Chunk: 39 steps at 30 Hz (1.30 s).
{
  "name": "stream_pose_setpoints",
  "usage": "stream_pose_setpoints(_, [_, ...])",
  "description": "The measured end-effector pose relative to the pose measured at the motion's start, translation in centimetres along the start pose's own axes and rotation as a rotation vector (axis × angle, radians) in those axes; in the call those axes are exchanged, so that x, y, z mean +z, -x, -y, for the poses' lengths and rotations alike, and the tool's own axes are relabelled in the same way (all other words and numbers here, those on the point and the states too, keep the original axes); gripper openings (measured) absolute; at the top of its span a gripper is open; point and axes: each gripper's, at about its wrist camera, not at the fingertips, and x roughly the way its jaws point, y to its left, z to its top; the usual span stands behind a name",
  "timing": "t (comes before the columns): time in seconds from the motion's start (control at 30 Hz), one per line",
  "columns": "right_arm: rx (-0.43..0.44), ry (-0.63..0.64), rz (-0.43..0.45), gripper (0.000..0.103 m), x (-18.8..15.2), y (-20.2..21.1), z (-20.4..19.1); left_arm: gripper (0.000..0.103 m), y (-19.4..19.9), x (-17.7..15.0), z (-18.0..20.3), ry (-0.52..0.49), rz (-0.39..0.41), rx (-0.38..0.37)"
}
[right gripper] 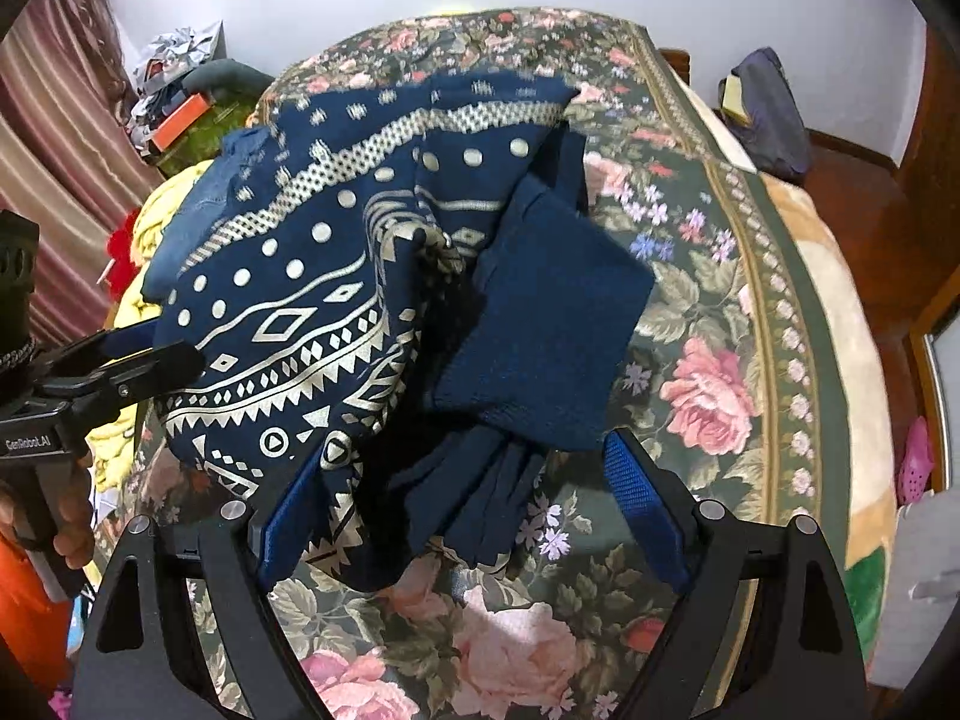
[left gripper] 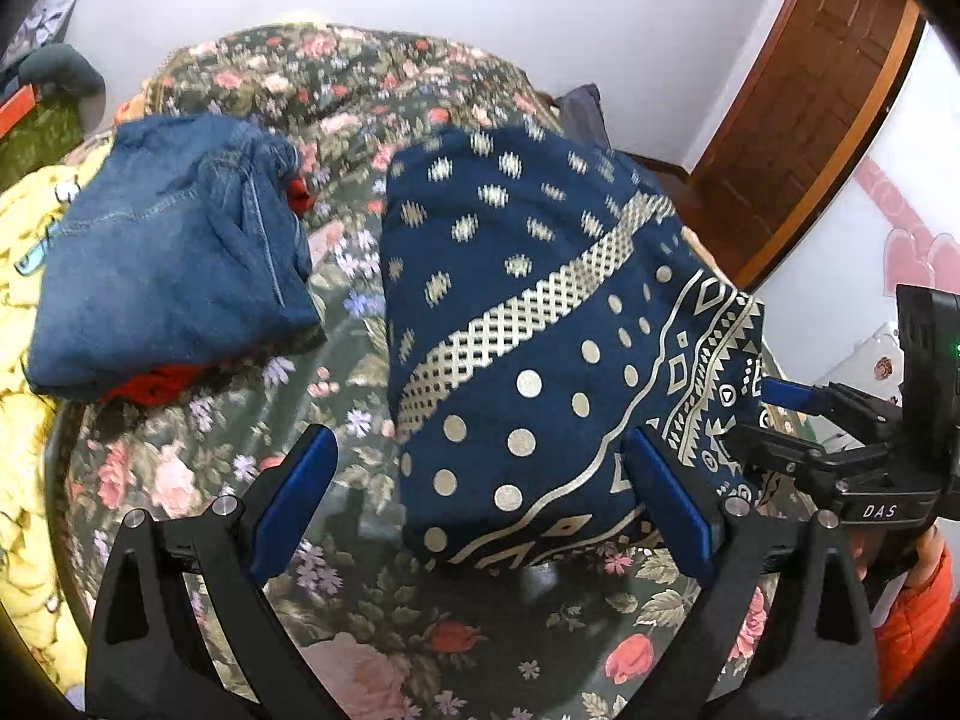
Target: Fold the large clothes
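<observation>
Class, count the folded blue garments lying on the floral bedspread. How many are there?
2. The folded jeans lie on the left, over something red. The navy gold-printed garment lies on the right, near both tools. Others may be hidden beneath.

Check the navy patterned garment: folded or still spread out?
Folded, untidily: the patterned garment sits doubled into a compact bundle on the floral bedspread, loose plain ends bunched at one side.
</observation>
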Motion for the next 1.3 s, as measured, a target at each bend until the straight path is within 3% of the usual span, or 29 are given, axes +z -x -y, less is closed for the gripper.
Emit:
stream_pose_setpoints(0.13, [-0.021, 0.034, 0.053, 0.087, 0.7, 1.4, -1.0, 0.097, 1.9, 1.3, -0.4, -0.042, 0.069, 0.062])
stream_pose_setpoints(0.3, [-0.012, 0.028, 0.114, 0.087, 2.1, 1.2, -1.7, 0.097, 1.3, 3.0, -2.0, -0.019, 0.078, 0.080])
stream_pose_setpoints(0.37, [-0.006, 0.005, 0.122, 0.087, 2.7, 0.6, -1.6, 0.097, 0.4, 3.4, -2.5, -0.004, 0.058, 0.042])
stream_pose_setpoints(0.6, [0.076, -0.154, 0.039, 0.087, 4.1, -3.2, 2.1, 0.097, -5.6, 4.4, -5.1, 0.162, -0.099, -0.268])
stream_pose_setpoints(0.83, [0.304, -0.256, -0.048, 0.087, 4.8, -6.8, 4.5, 0.099, -9.7, 5.3, -5.6, 0.237, -0.201, -0.396])
stream_pose_setpoints(1.0, [0.399, -0.274, -0.081, 0.086, 5.3, -8.6, 3.8, 0.099, -10.0, 5.6, -5.7, 0.247, -0.206, -0.403])
stream_pose_setpoints(1.07, [0.412, -0.279, -0.074, 0.084, 5.5, -8.8, 3.4, 0.091, -9.2, 5.7, -5.3, 0.220, -0.180, -0.388])
stream_pose_setpoints(1.17, [0.415, -0.278, -0.057, 0.071, 5.5, -8.2, 3.0, 0.082, -8.4, 5.9, -5.2, 0.204, -0.170, -0.372])
stream_pose_setpoints(1.3, [0.426, -0.260, -0.049, 0.044, 6.1, -6.8, 2.0, 0.069, -6.4, 5.9, -5.1, 0.211, -0.154, -0.363])
